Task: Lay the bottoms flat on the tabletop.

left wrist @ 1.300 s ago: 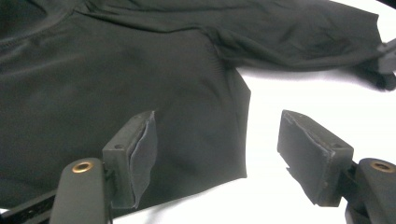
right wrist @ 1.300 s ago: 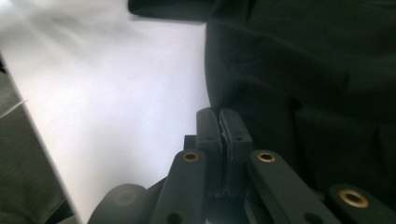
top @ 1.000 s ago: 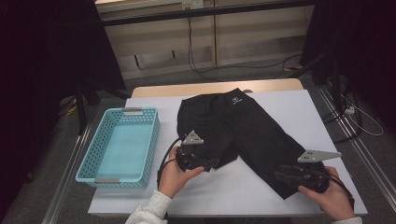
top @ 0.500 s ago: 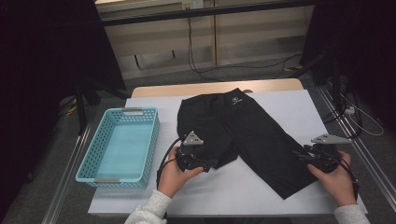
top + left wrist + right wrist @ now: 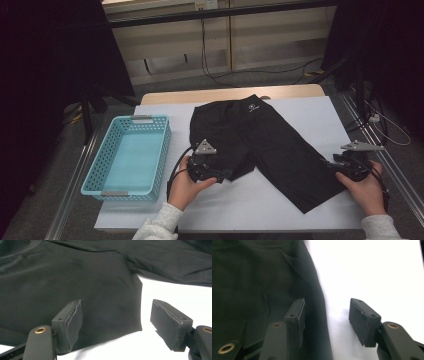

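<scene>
White sheeting covered the table (image 5: 280, 210), where black shorts (image 5: 260, 145) lay spread flat near the middle, waistband toward the far edge, presumably for folding. At the near left, a blue basket (image 5: 131, 155) stood ready to receive them. Left gripper (image 5: 212, 176) sat at the shorter leg's hem, jaws apart, straddling its corner. Right gripper (image 5: 334, 165), having just widened its jaws, straddled the longer leg's right edge, gripping nothing.
</scene>
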Demonstrator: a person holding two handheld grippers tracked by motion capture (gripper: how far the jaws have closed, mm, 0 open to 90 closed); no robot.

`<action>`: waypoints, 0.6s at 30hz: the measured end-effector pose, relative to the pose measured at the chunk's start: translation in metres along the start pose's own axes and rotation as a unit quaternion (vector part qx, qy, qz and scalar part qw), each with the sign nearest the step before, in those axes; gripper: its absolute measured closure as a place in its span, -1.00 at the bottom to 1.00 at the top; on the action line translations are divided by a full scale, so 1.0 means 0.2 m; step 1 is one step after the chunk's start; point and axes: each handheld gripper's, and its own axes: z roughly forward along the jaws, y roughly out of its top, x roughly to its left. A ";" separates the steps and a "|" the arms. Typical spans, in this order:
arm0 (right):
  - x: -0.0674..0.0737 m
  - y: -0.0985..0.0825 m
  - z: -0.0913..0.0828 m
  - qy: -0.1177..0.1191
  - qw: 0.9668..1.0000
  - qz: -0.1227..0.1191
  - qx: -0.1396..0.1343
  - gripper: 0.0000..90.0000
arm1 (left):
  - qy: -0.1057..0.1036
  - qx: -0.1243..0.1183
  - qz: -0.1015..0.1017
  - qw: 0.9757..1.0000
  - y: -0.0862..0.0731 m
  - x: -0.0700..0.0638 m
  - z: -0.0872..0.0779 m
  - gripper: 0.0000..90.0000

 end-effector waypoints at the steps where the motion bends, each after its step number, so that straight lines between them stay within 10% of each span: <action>1: 0.00 0.00 0.00 0.000 1.000 -0.001 -0.003 0.14 | 0.001 0.000 0.000 1.000 0.00 0.00 0.00 -0.42; 8: 0.00 -0.01 -0.02 0.044 0.999 -0.010 0.007 0.97 | 0.004 -0.001 -0.004 1.000 0.00 0.02 0.00 -0.42; 18: -0.01 -0.06 -0.09 0.054 0.998 0.013 0.014 1.00 | -0.007 -0.001 -0.002 1.000 0.01 0.01 0.01 -0.42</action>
